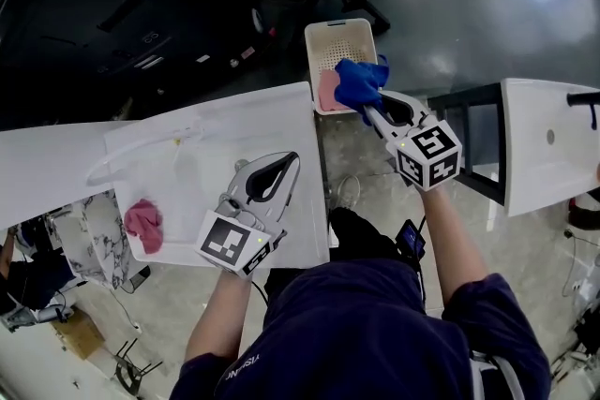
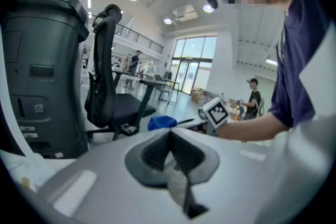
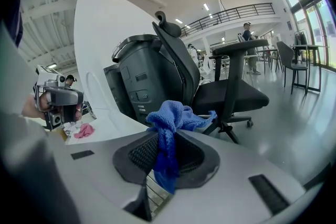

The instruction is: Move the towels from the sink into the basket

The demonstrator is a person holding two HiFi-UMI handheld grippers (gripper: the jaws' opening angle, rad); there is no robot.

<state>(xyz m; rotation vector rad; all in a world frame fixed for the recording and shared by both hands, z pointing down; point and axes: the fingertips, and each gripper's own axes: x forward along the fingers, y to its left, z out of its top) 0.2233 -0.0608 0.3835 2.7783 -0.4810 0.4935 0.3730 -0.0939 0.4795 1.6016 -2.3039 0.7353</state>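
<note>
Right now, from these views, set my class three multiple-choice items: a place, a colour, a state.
1. Where is the blue towel? A on the floor B in the right tool, at the basket C on a shoulder
2. What colour is the towel lying in the sink? A pink B green C yellow
3. How is the left tool? A wide open B shut on cloth C shut, empty
Answers: B, blue cloth is pinched between its jaws; A, it shows pink on white; C, its jaws meet with nothing between.
</note>
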